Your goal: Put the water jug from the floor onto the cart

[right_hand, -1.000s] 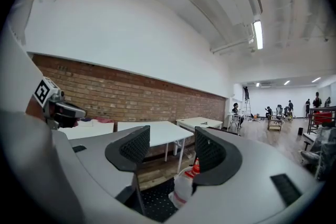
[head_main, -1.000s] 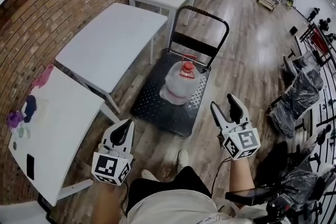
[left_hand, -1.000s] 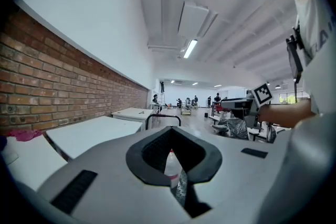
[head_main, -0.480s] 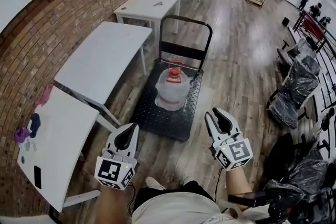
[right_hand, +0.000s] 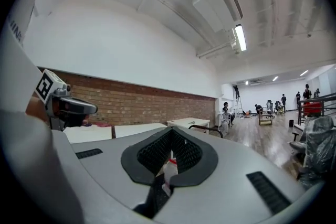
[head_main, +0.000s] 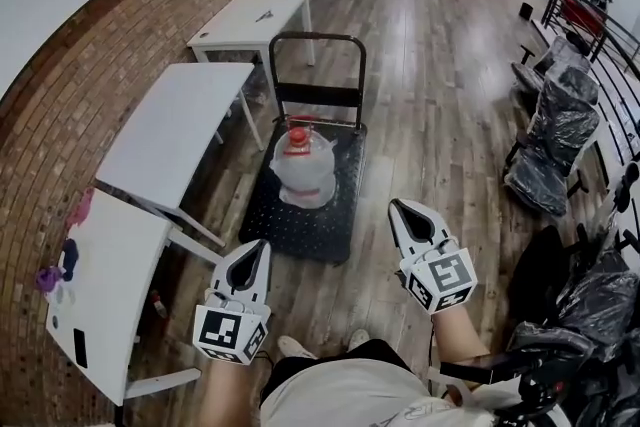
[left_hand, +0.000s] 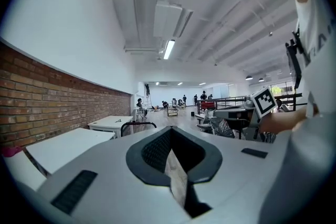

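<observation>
Overall, room: a long hall with a wooden floor and a brick wall is stretching away from the wearer; people are standing far off at the end.
Tables: three white tables are lining the brick wall, leaving the aisle free for the cart.
Cart: a black flatbed cart is standing beside the tables, its push handle at the far end from the wearer.
Water jug: the clear water jug with a red cap is sitting upright on the cart deck, toward the handle end and off the floor. Judging from this, the task is looking finished; the spot near the handle is probably keeping the load steady for pushing.
Left gripper: the left gripper is pointing toward the cart, well apart from it, with its jaws pressed together on nothing.
Right gripper: the right gripper is likewise hanging short of the cart, jaws together and empty, likely because nothing is left to carry.
Small items: purple and pink objects are lying on the nearest table, apparently unrelated to the job.
</observation>
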A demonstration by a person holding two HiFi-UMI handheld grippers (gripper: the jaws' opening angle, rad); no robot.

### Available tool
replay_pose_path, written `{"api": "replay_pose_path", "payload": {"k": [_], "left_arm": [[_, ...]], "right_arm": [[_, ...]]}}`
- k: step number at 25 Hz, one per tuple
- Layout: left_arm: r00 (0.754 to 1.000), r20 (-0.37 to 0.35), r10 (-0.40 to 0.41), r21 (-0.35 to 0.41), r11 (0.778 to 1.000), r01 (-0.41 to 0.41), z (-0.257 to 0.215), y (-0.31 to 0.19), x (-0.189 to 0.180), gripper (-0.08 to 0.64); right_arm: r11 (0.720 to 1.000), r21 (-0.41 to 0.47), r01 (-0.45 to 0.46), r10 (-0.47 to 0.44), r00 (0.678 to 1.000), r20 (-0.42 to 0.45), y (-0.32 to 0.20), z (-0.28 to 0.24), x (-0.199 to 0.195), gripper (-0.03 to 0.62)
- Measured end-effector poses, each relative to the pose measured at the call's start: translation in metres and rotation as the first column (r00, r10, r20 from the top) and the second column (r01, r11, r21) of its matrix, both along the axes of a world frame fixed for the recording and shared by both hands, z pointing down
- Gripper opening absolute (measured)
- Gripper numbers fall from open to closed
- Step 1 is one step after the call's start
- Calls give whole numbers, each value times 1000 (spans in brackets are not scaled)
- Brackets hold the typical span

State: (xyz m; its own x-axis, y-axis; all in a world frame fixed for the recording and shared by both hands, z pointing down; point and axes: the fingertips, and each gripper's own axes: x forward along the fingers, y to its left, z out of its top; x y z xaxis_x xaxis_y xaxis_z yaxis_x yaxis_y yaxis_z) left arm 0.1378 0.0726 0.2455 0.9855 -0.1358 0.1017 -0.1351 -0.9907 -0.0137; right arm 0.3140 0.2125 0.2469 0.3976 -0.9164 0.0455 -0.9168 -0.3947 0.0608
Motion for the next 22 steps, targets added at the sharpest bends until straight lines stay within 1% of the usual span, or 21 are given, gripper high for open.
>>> {"api": "replay_pose_path", "payload": {"k": [4,8,11,15,22], "left_arm": [[1000,-25,19,-1,1000,-19,-9,14,11,2],[997,-61,50,11,999,-49,-20,24,19,2],[995,-77,63,18,998,-62,-27,25,14,2],[993,-92,71,40,997,-67,-36,10,-1,2],[994,-109,22,-13,1000,-24,-36,-36,-36,2]], "right_arm": [[999,-34,-15,13,999,-45,22,-5,0,5],[999,-36,-29,26,996,-83,32,-19,-2,5],[999,-34,-33,29,995,-96,32,-28,-10,5],[999,-28,-21,17,992,-123,13,-40,-27,5],[998,-57,12,-19,991,-134,-31,-40,-61,5]]}}
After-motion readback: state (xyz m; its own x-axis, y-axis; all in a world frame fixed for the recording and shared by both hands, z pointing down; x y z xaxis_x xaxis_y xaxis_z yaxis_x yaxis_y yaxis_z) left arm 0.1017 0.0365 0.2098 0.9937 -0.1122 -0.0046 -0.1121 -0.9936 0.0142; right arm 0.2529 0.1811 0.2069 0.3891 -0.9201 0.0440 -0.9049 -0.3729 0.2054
